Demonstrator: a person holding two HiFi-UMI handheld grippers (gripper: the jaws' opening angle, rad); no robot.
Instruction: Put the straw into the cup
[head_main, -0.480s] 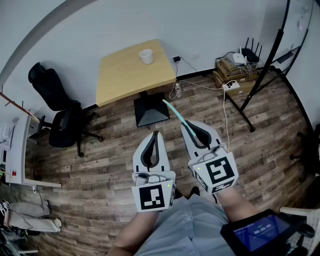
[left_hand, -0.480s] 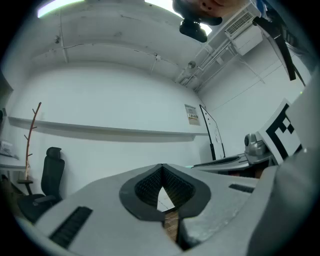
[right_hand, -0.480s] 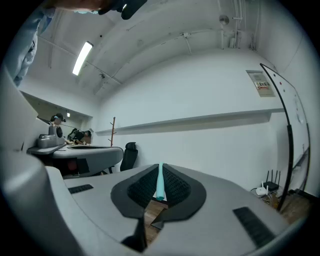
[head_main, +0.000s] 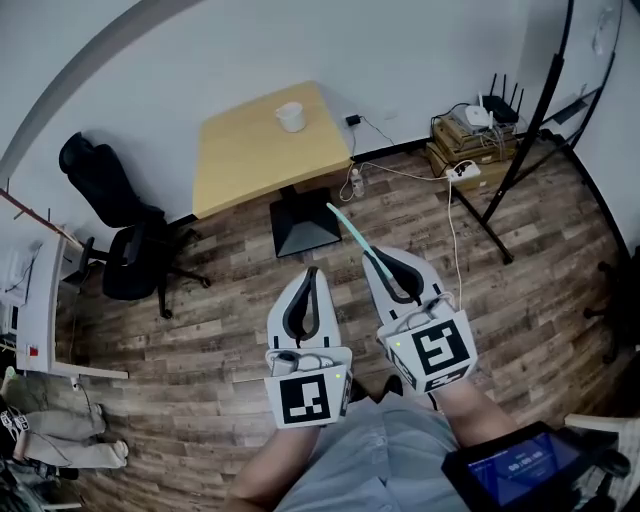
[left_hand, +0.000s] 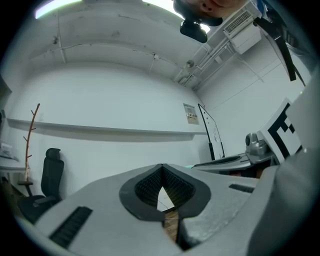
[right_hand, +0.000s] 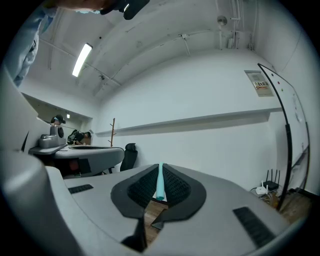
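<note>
Plank flooring (head_main: 200, 300) is carrying a square wooden table (head_main: 250, 150), standing well ahead of the person, with a black office chair (head_main: 120, 240) to its left. The left gripper (head_main: 310, 272) is hovering with its jaws pressed together on nothing. The right gripper (head_main: 370, 254) is hovering just beside it. A white cup (head_main: 290, 116) is sitting near the table's far edge, well apart from the turquoise straw (head_main: 348, 226), which the right gripper's jaws are pinching, its free end pointing tableward.
</note>
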